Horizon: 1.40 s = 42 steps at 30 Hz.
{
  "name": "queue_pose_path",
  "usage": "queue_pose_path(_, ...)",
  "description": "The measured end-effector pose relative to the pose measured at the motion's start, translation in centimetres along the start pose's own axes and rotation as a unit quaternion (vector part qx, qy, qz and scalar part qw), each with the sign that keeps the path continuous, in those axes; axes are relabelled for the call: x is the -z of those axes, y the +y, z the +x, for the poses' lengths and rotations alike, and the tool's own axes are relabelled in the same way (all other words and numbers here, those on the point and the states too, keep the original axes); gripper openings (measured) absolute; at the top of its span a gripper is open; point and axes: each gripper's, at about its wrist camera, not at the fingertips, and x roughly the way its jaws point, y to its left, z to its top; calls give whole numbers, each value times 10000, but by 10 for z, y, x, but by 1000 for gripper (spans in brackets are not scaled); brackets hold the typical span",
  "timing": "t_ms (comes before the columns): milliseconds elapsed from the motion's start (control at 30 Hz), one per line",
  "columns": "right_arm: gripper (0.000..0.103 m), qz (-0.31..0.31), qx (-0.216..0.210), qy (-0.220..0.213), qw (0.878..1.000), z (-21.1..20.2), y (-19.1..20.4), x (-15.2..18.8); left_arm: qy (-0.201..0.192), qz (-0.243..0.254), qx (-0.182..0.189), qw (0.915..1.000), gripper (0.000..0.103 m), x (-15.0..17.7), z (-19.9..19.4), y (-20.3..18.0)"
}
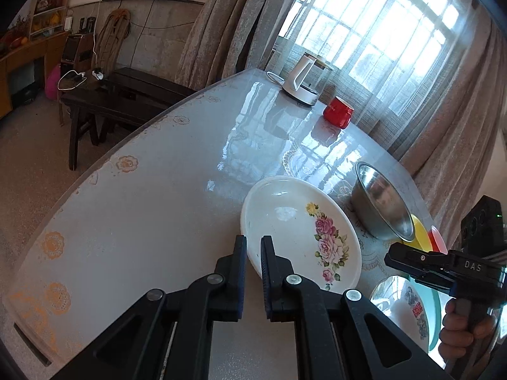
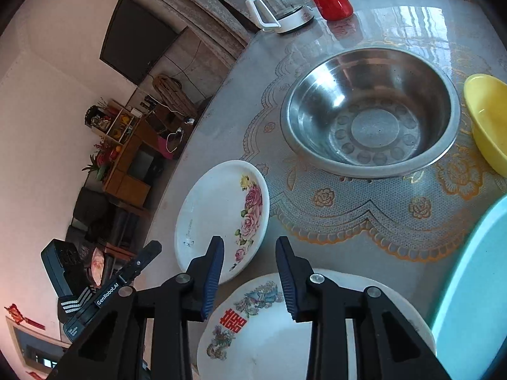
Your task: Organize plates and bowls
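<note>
A white plate with pink roses (image 1: 301,234) (image 2: 221,218) is tilted, its near rim between the fingers of my left gripper (image 1: 253,247), which is shut on it. My right gripper (image 2: 250,253) is open and empty, hovering over a white bowl with a red character (image 2: 269,332) (image 1: 408,307). A steel bowl (image 2: 370,110) (image 1: 380,202) stands beyond the plate. A yellow bowl (image 2: 488,117) (image 1: 420,231) is at the right. A teal plate (image 2: 475,285) lies at the near right. The right gripper shows in the left wrist view (image 1: 393,256).
A white kettle (image 1: 301,79) (image 2: 279,9) and a red cup (image 1: 337,112) (image 2: 332,1) stand at the table's far edge by the curtains. A dark wooden bench (image 1: 120,101) stands off the table's left edge (image 1: 126,139).
</note>
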Motion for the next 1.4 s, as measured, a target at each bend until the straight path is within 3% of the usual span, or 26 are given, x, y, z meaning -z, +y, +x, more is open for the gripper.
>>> queue_pose_path(433,27,17,541,397,9977,58,0,-21,325,-102,83,9994,10,-12,46,5)
queue_pose_path(667,21,-450,712,468,9953,66,14,-20,352,42,-152,9993,12,-8,57,-2)
queue_pose_path(1100,21,-482,440,61,9978,22,14,-8,154,278,-37,9995,12,-2,23,-24)
queue_pose_path(1400,21,-211,360,-425,9982,-42,-10,15,50,858,230,9960,12,9,2,-79)
